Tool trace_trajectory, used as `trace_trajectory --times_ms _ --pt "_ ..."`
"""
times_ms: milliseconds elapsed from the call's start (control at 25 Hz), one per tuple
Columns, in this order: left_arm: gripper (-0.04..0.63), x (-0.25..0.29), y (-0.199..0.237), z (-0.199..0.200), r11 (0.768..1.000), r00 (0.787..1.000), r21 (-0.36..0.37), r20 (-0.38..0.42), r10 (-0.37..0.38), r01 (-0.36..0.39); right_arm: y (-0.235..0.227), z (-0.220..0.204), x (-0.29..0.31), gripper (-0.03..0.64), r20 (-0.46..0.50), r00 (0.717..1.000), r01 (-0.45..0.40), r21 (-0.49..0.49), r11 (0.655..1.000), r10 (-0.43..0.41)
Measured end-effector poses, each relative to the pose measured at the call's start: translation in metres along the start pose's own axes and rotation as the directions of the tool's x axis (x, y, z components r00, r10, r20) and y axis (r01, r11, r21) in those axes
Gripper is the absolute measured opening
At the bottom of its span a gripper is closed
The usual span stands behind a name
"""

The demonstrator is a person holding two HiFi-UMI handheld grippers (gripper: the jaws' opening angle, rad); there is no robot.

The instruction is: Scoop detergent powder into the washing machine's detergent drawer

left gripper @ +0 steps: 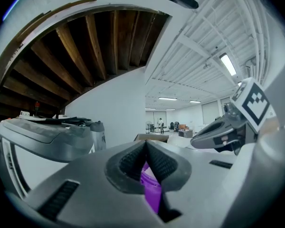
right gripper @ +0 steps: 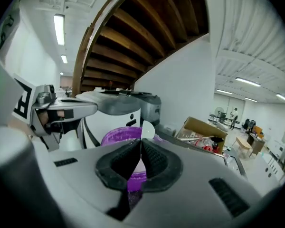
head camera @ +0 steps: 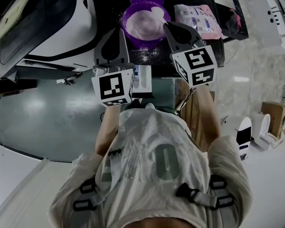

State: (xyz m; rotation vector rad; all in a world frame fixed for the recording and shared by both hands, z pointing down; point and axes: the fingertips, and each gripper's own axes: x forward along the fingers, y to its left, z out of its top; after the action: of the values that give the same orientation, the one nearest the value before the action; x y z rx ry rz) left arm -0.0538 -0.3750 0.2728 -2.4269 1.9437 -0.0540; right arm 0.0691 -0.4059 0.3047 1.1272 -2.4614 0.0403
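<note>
The right gripper has its fingers pressed together, tips before a purple bowl; the left gripper is beside it.

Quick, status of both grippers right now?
Left gripper: shut, holding nothing.
Right gripper: shut, holding nothing; the purple bowl sits just beyond it.

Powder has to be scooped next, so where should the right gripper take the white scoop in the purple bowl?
Take the scoop by its white end that stands above the rim of the purple bowl, at its far right. Come from above with the right gripper, jaws opened first; they are shut now. That end is clear of the powder.
</note>
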Motion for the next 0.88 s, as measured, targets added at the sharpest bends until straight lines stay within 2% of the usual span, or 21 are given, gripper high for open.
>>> trace_trajectory --times_ms 80,160,320,480,880 --pt "0.021 0.003 0.002 -0.004 1.0 1.0 0.002 -0.001 -0.003 0.003 -0.002 -0.007 0.014 0.011 -0.122 0.991 -0.067 -0.041 0.997 0.062" --pt "0.021 0.006 0.005 -0.01 1.0 1.0 -0.001 -0.01 -0.009 0.009 -0.007 -0.01 0.025 0.011 -0.204 0.976 -0.095 -0.069 0.993 0.079" --pt "0.021 0.004 0.011 -0.027 0.999 0.999 -0.044 -0.037 -0.006 0.004 -0.016 -0.014 0.042 0.011 -0.298 0.952 -0.105 -0.109 0.989 0.068" --pt "0.021 0.0 0.02 -0.039 0.998 0.999 -0.064 -0.047 0.007 -0.01 -0.013 -0.026 0.058 0.011 -0.398 0.913 -0.154 -0.128 0.98 0.091" --pt "0.021 -0.014 0.032 -0.051 0.997 0.997 -0.06 -0.056 0.049 -0.052 0.005 -0.051 0.071 0.011 -0.57 0.813 -0.255 -0.162 0.953 0.12"
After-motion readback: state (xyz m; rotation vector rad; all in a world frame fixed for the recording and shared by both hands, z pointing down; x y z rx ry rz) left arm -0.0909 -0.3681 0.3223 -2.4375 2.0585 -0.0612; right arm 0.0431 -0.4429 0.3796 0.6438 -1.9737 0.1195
